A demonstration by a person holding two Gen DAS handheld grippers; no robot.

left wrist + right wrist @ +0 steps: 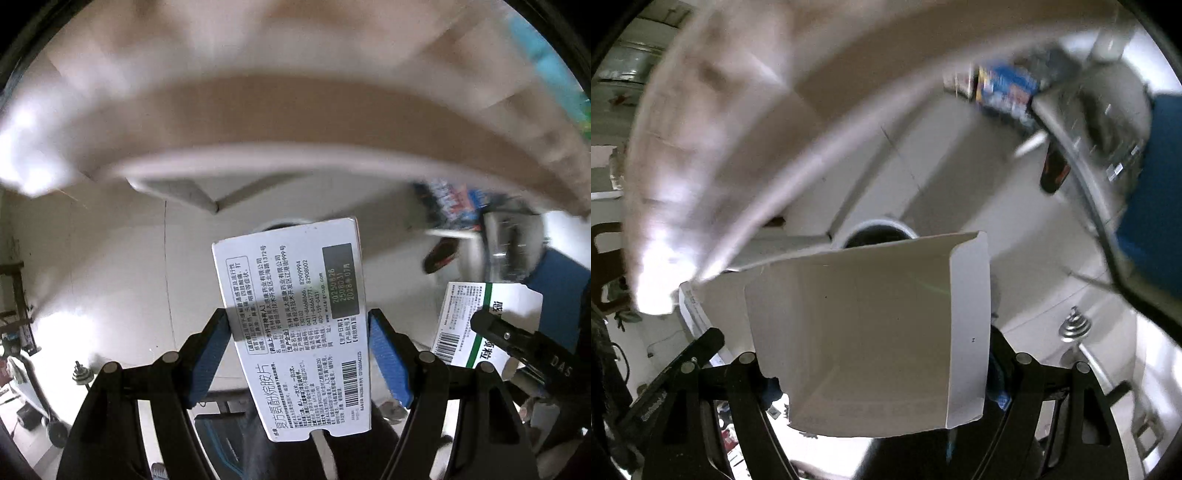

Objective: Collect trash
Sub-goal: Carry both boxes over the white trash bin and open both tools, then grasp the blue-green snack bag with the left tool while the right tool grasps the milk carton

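My left gripper (297, 317) points down, shut on a white medicine box (291, 332) covered in black print, its blue pads pressing both long sides. My right gripper (875, 354) is shut on an opened white carton (871, 332) whose blank inside faces the camera and hides most of the fingers. In the left wrist view that carton (465, 321) shows a green stripe and a barcode at the right. A round bin with a pale rim (879, 226) and a dark inside stands on the floor beyond both boxes, its rim (282, 222) partly hidden.
A blurred tan table edge (295, 122) arcs overhead. On the pale tiled floor lie a black and red shoe (1054, 170), a chrome dumbbell (1075, 325) and blue printed packages (1004, 88). Blue fabric (1152, 166) fills the right side.
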